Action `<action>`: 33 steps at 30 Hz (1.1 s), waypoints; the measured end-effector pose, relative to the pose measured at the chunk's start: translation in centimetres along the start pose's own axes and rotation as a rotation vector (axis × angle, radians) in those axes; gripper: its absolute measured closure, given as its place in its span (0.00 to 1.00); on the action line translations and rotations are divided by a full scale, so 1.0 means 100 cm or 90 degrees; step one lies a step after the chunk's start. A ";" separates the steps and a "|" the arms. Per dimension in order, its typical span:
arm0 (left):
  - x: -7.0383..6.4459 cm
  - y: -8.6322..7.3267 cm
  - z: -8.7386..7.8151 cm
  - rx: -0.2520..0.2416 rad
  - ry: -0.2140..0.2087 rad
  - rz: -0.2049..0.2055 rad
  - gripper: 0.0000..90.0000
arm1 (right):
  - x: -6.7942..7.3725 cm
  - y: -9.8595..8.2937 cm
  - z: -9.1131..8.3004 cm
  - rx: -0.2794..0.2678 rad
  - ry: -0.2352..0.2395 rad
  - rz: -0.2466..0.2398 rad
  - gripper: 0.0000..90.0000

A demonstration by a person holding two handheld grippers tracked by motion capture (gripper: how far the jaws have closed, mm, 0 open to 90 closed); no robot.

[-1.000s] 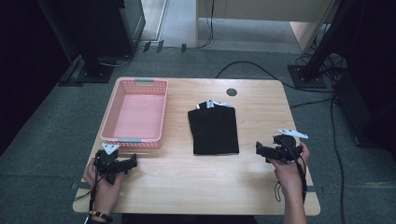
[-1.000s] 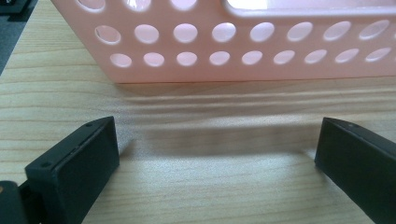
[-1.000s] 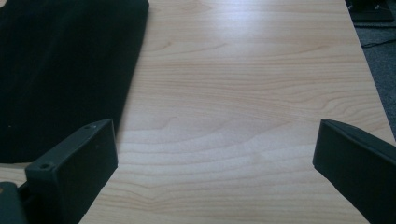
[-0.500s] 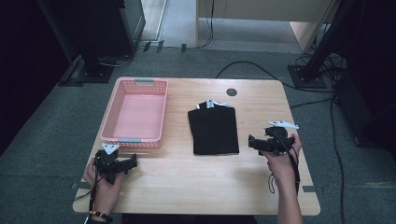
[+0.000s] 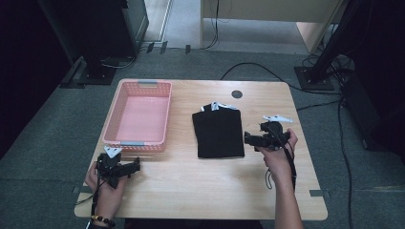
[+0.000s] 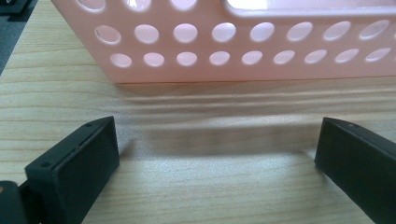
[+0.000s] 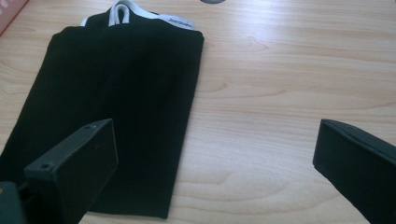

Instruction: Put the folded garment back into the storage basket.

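Observation:
A black folded garment [image 5: 218, 133] with a white waistband at its far end lies flat in the middle of the wooden table [image 5: 191, 191]. In the right gripper view the garment [image 7: 116, 102] fills the left half. My right gripper [image 5: 247, 139] is open beside the garment's right edge and points left at it. Its left jaw hangs over the cloth and its right jaw over bare wood [image 7: 215, 158]. A pink perforated basket [image 5: 148, 143] stands empty at the table's left. My left gripper [image 5: 135, 166] rests open just in front of the basket's near wall [image 6: 233, 46], with nothing between its jaws [image 6: 217, 154].
A dark round grommet [image 5: 237, 94] sits in the table's far edge behind the garment. Black cables [image 5: 267, 71] and stand bases [image 5: 313, 78] lie on the grey floor beyond the table. Bare wood runs along the table's near side between the two hands.
My right gripper has moved left, from near the table's right edge to the garment's right side. The left gripper has stayed still.

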State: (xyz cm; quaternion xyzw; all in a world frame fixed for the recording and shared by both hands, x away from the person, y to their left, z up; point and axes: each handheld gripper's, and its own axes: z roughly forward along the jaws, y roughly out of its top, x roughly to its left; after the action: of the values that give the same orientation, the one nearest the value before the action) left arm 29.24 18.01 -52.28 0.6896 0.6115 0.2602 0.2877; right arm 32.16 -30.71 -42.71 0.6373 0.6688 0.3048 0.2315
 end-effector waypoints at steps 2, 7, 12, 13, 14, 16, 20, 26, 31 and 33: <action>0.000 0.000 0.000 0.000 0.000 0.000 0.00 | 0.002 0.003 0.003 0.000 0.003 0.000 0.00; 0.000 0.000 0.000 0.000 0.000 0.000 0.00 | 0.009 0.012 0.008 -0.001 0.011 -0.002 0.00; 0.000 0.000 0.000 0.000 0.000 0.000 0.00 | 0.016 0.018 0.013 0.001 0.017 -0.008 0.00; 0.000 0.000 0.000 0.000 0.000 0.000 0.00 | 0.017 0.019 0.014 0.001 0.019 -0.009 0.00; 0.000 0.000 0.000 0.000 0.000 0.000 0.00 | 0.019 0.020 0.015 0.002 0.019 -0.009 0.00; 0.000 0.000 0.000 0.000 0.000 0.000 0.00 | 0.022 0.022 0.018 0.002 0.020 -0.011 0.00; 0.000 0.000 0.000 0.000 0.000 0.000 0.00 | 0.026 0.024 0.023 0.007 0.023 -0.013 0.00; 0.000 0.000 0.000 0.000 0.000 0.000 0.00 | 0.033 0.028 0.030 0.014 0.025 -0.015 0.00; 0.000 0.000 0.000 0.000 0.000 0.000 0.00 | 0.039 0.032 0.036 0.018 0.023 -0.019 0.00; 0.000 0.000 0.000 0.000 0.000 0.000 0.00 | 0.042 0.034 0.039 0.021 0.019 -0.023 0.00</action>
State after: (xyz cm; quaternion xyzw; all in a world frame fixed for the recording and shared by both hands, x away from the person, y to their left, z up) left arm 29.24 18.01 -52.29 0.6895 0.6115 0.2602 0.2880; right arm 36.91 -26.14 -42.75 0.6245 0.6884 0.2990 0.2160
